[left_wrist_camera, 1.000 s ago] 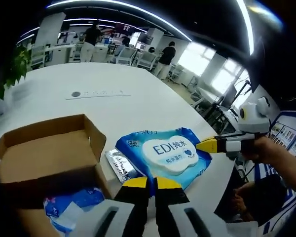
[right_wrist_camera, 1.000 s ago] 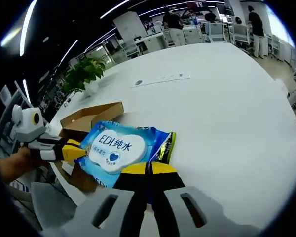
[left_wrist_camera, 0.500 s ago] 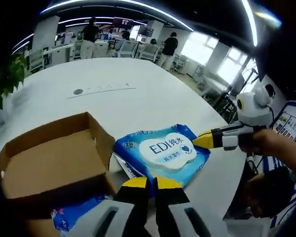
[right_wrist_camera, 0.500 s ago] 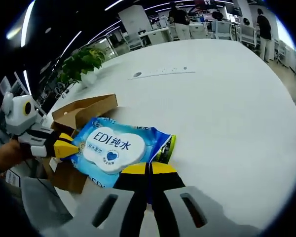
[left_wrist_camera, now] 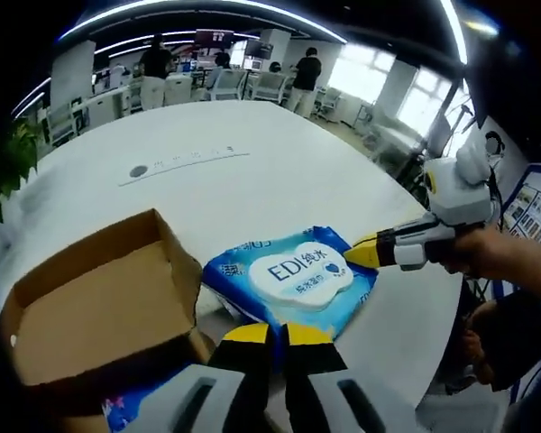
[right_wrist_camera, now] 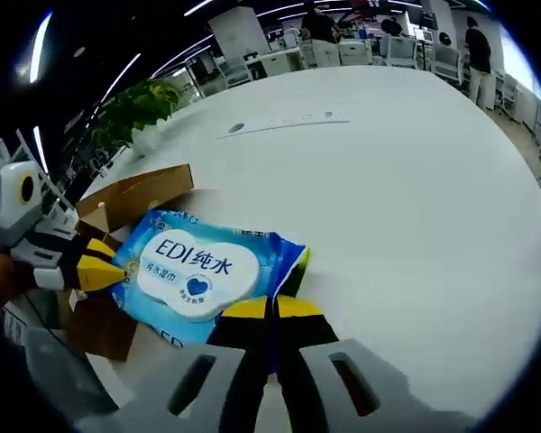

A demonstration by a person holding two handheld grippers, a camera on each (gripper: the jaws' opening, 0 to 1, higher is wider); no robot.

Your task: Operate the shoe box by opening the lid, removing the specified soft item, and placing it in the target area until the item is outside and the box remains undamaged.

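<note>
While the shoe box [left_wrist_camera: 90, 307] sits open on the white table [right_wrist_camera: 388, 180], both grippers carry the blue wet-wipe pack [left_wrist_camera: 298, 275] clear of it, the left gripper [left_wrist_camera: 270, 336] and right gripper [right_wrist_camera: 272, 309] each pinching an opposite edge. Next, judging by this, comes lowering it flat onto the table and releasing together.

Glossy blue plastic wipes pack [left_wrist_camera: 295, 278], matt brown cardboard box [left_wrist_camera: 99, 311], smooth matt white table [left_wrist_camera: 252, 185].
</note>
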